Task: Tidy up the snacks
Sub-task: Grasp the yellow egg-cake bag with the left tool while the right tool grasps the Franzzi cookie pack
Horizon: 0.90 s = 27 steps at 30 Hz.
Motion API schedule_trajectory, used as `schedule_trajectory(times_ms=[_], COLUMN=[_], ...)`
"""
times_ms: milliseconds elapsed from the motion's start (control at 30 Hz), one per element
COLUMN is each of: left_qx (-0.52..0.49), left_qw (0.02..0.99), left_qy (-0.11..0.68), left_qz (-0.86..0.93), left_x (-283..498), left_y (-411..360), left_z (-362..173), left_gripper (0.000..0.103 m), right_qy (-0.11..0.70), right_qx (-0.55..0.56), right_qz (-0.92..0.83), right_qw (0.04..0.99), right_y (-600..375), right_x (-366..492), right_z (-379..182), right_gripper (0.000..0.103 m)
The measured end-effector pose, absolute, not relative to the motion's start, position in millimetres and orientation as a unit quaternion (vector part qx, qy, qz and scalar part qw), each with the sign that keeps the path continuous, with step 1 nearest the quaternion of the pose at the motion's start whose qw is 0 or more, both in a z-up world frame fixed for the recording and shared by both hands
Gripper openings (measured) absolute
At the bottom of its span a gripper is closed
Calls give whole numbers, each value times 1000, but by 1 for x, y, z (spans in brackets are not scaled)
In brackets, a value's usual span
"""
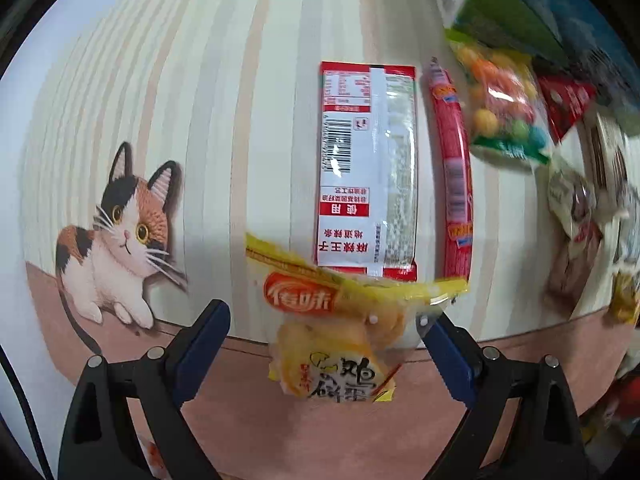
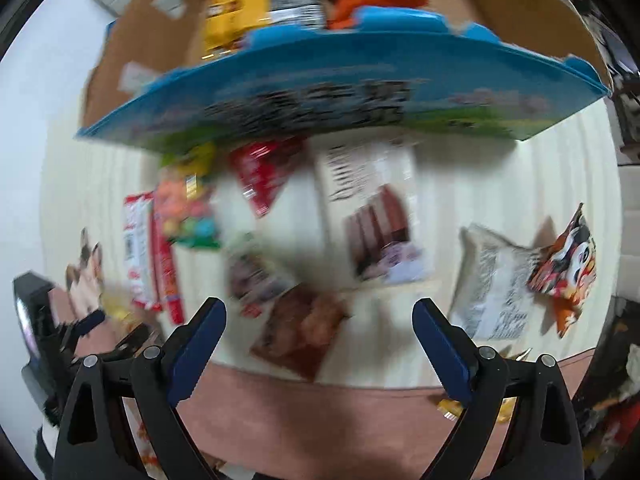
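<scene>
Two grippers are wide apart; the left gripper (image 1: pixel 324 332) has a yellow pack (image 1: pixel 340 320) lying loose between its fingers, the right gripper (image 2: pixel 320 332) holds nothing; some snacks sit in the box (image 2: pixel 328 92), but many packs on the mat (image 1: pixel 224 120) are still unsorted.

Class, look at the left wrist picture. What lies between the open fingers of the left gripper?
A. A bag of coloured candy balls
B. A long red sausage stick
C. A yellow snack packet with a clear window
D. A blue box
C: the yellow snack packet sits between the spread fingers of the left gripper, while the red sausage stick and the candy bag lie farther off on the mat.
</scene>
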<state>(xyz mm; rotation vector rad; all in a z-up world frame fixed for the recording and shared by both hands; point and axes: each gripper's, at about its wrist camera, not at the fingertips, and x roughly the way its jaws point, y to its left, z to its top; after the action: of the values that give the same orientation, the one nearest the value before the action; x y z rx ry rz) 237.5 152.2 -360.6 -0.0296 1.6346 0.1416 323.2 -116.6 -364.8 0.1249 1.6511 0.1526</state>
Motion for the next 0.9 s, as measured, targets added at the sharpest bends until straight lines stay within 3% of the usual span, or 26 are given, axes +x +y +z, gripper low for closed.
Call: schedule_trajectory(times_ms=[267,367,400,433,900], left_qx=[-75,-102,-108,-114,-119], left_qw=[654,647,646,646,656], left_qy=[749,752,752,751,742], left_qz=[74,76,77,78,71], left_x=[229,222,220,219,227], left_y=[159,166,167,170,174], left_z=[-379,-386,-388,-390,-400], left_gripper=[95,95,95,95,95], right_qy=[745,746,746,746,782], right_qx=[61,59,56,54,16], right_qz=[29,24,22,24,42], right_qw=[663,663,663,664,621], right_y=[-126,-125,-125,-126,-132], right_x=[346,348,347,346,295], right_z=[-411,-418,-420,-420,-424], right_gripper=[95,79,66,64,64])
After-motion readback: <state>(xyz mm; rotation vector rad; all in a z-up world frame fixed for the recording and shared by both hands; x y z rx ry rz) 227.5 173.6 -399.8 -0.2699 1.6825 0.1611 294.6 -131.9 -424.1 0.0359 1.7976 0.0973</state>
